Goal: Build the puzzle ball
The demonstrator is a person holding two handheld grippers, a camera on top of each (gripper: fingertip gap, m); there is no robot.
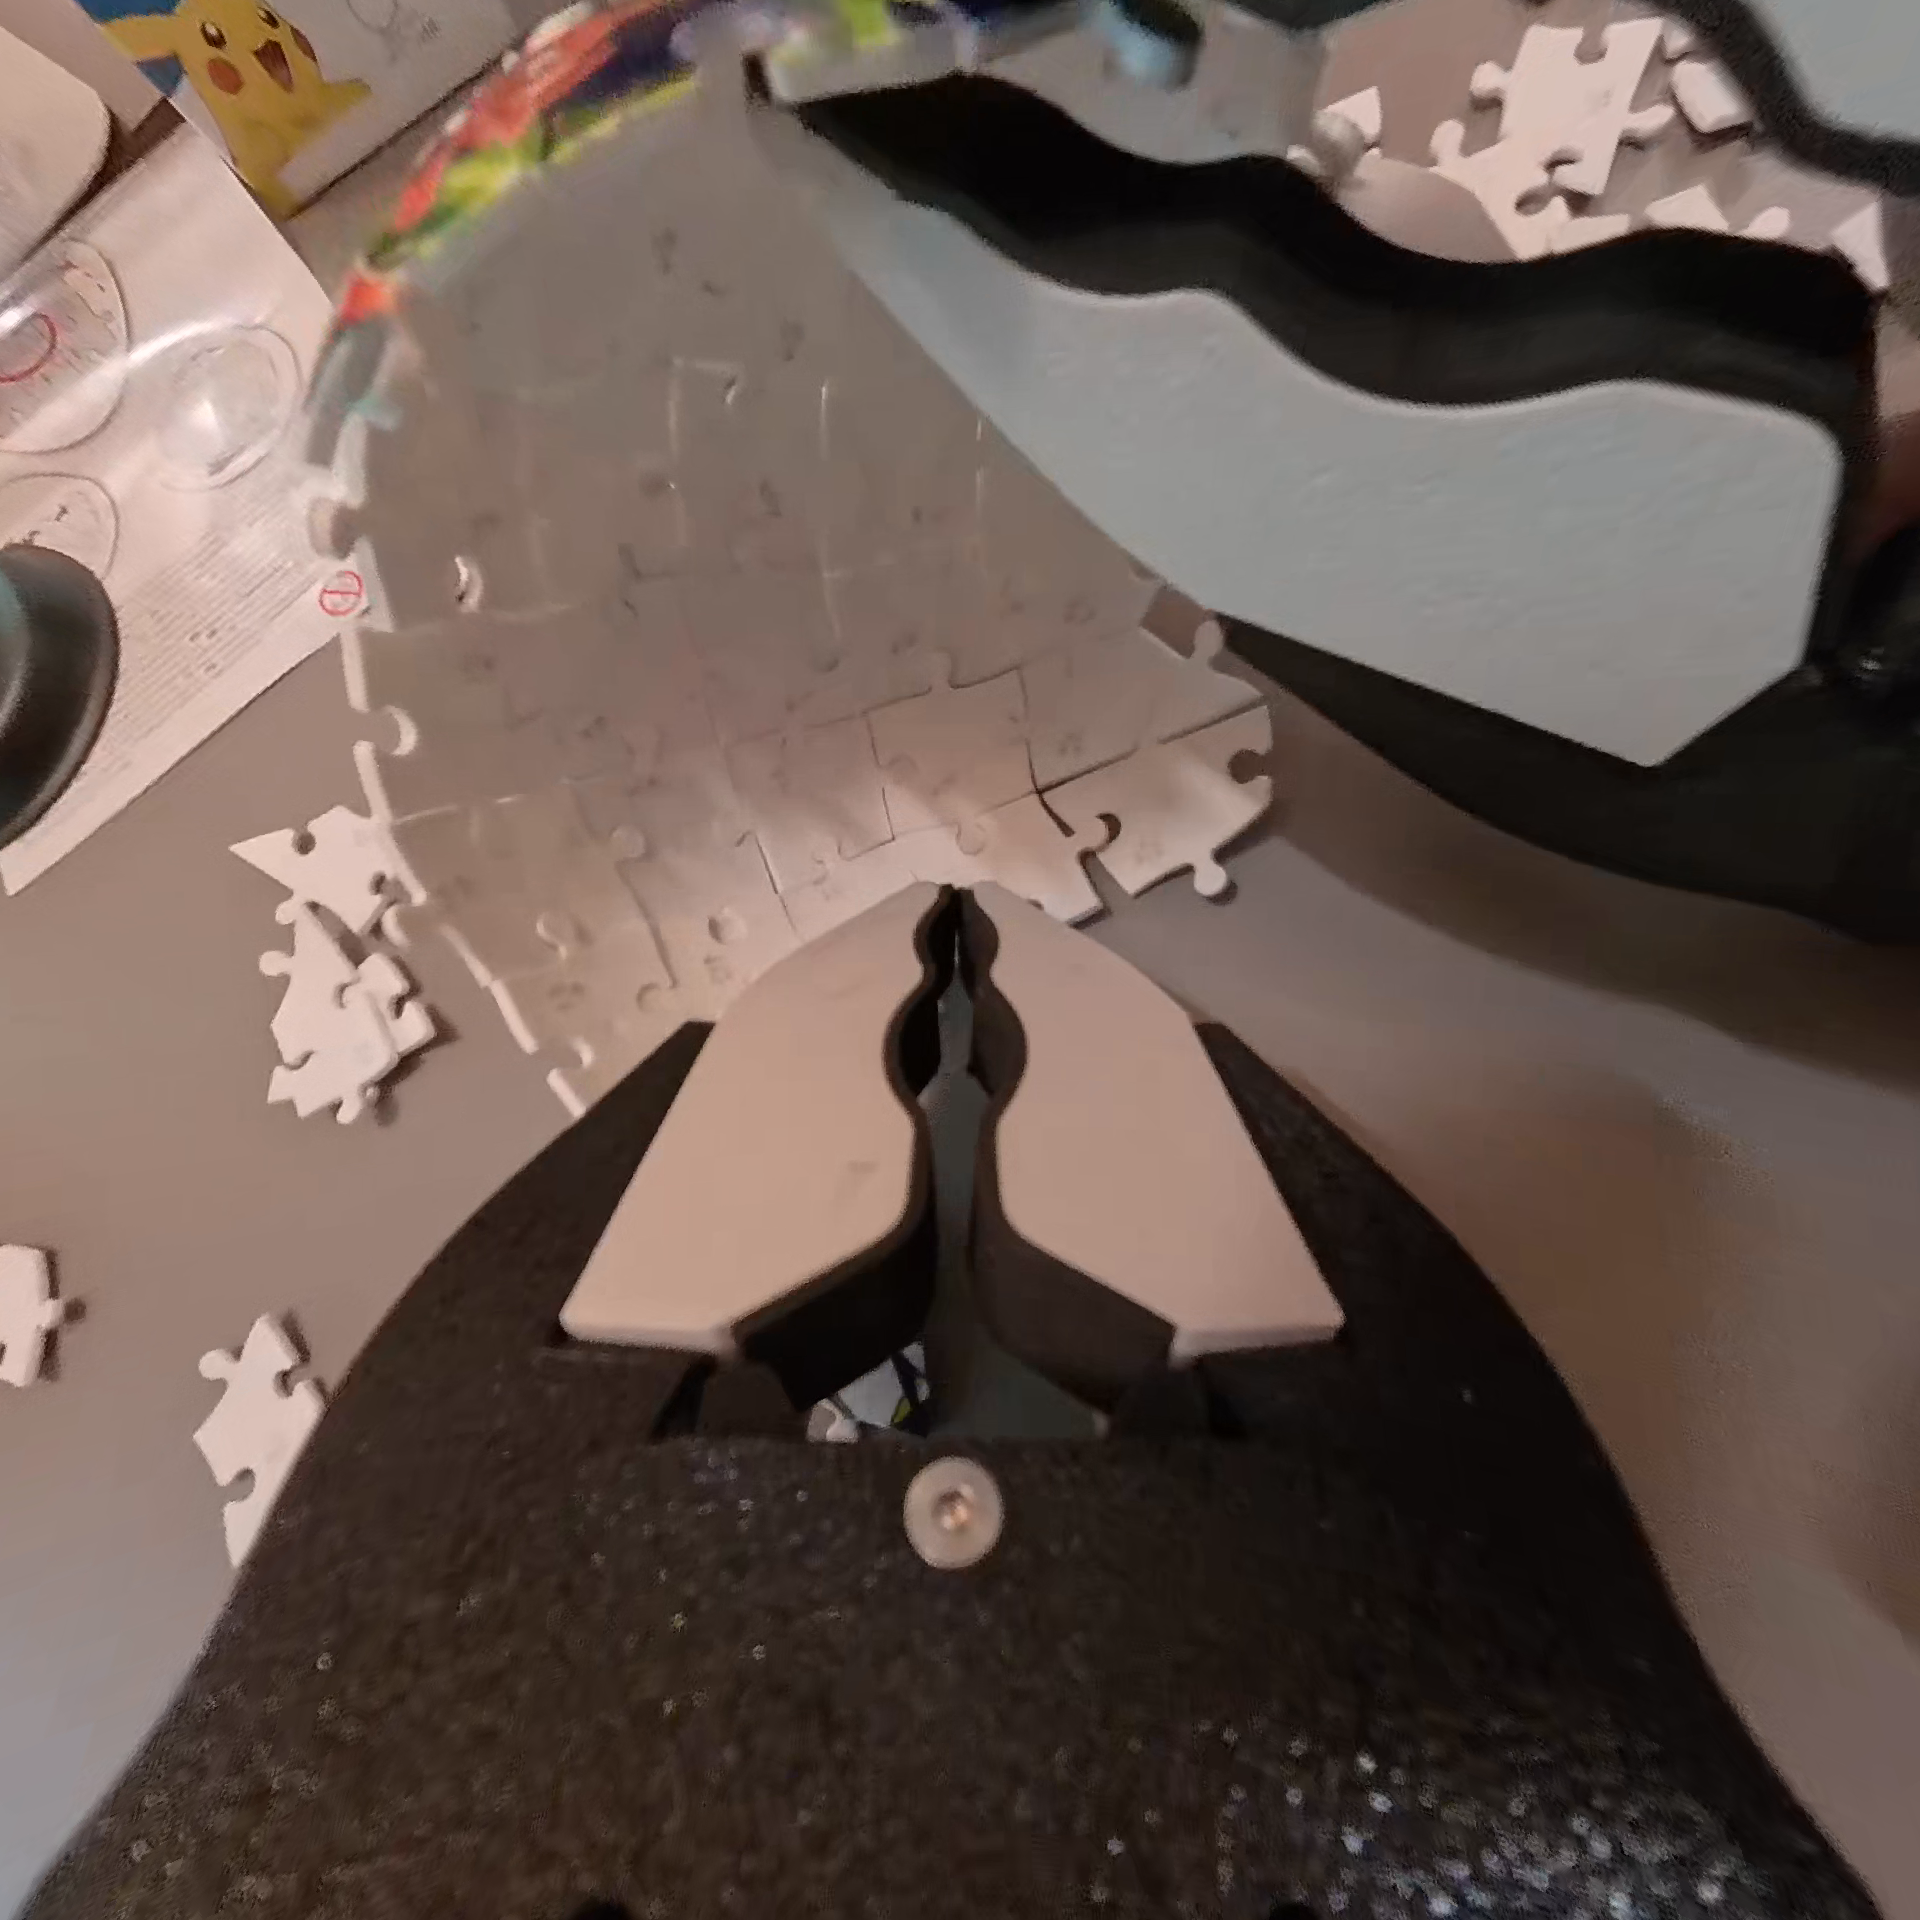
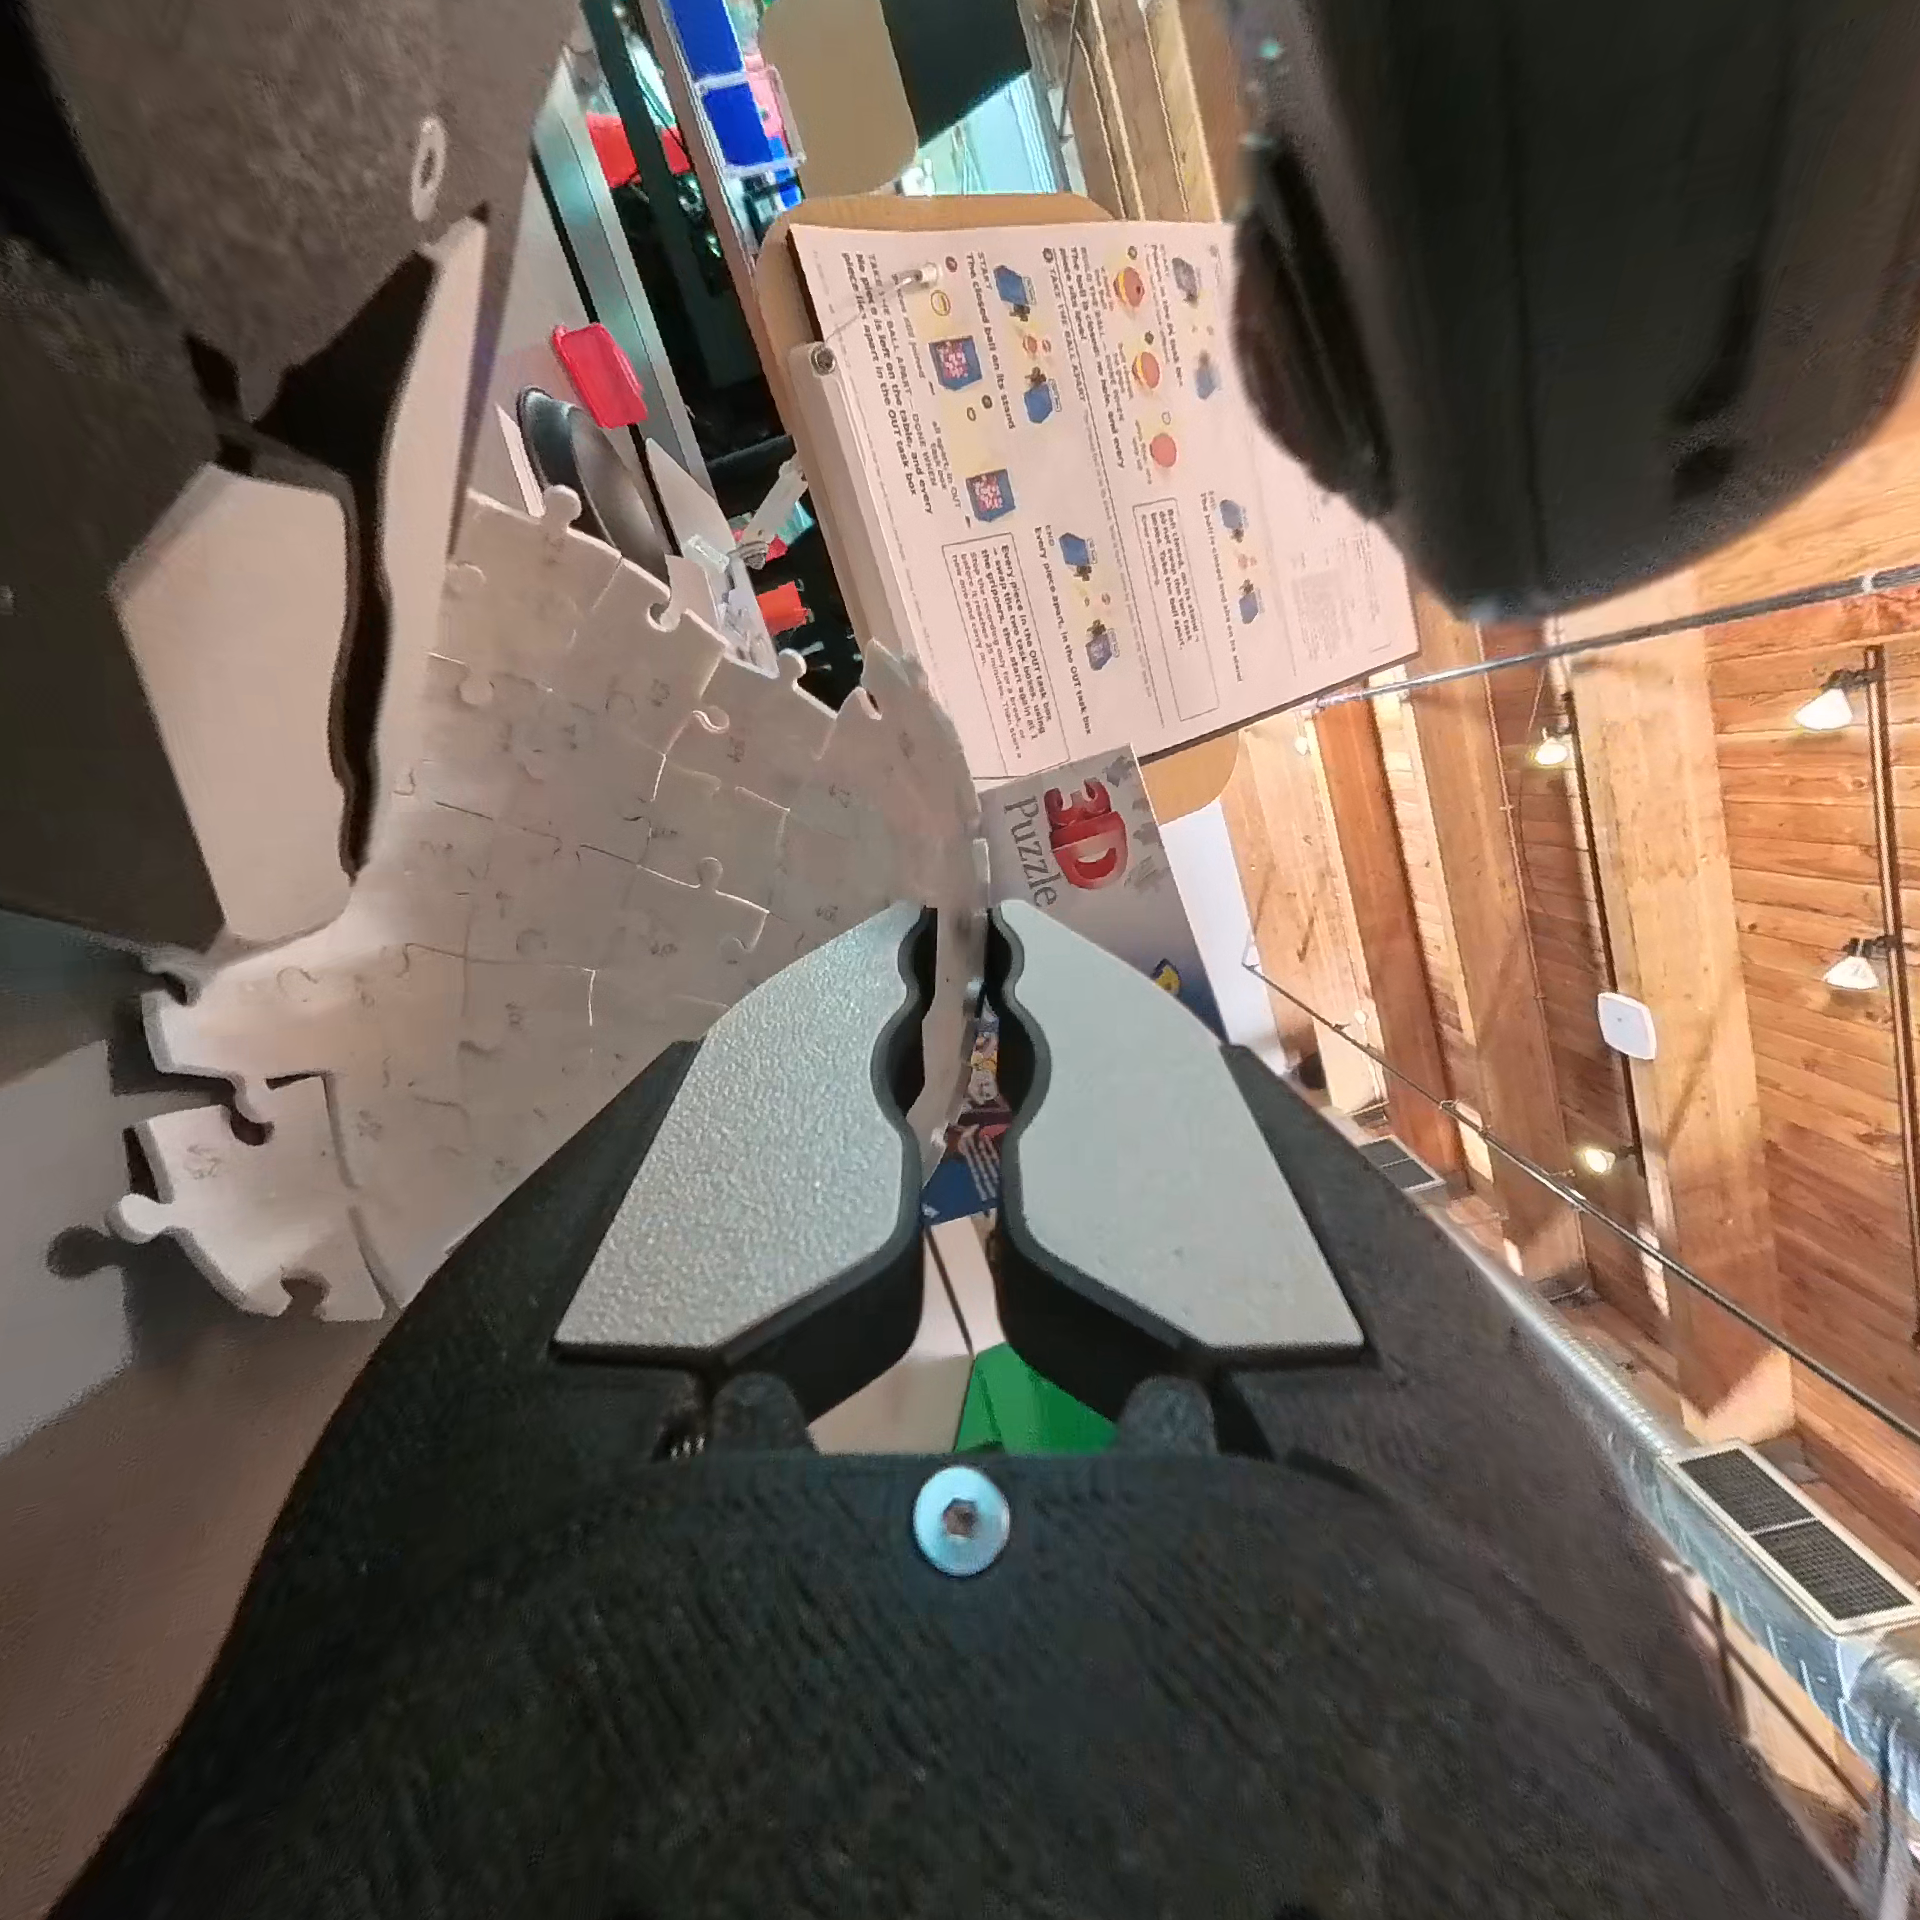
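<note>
Grey tabletop strewn with loose white puzzle pieces at left; printed sheet and clear plastic half-shells at far left, cartoon-printed box behind. Wooden wall with small lamps and a posted instruction board at right of the right wrist view.

Curved puzzle shell, white inner face toward the camera, lifted off the table between both tools. Left gripper pinched shut on the shell's near edge. Right gripper clamped on the shell's opposite rim, seen edge-on.

Open table below and to the right of the shell; loose pieces close beside its left edge.

Shell's printed outer face mostly hidden, glimpsed only as a blurred coloured rim. Dark round object cut off at the left margin.
</note>
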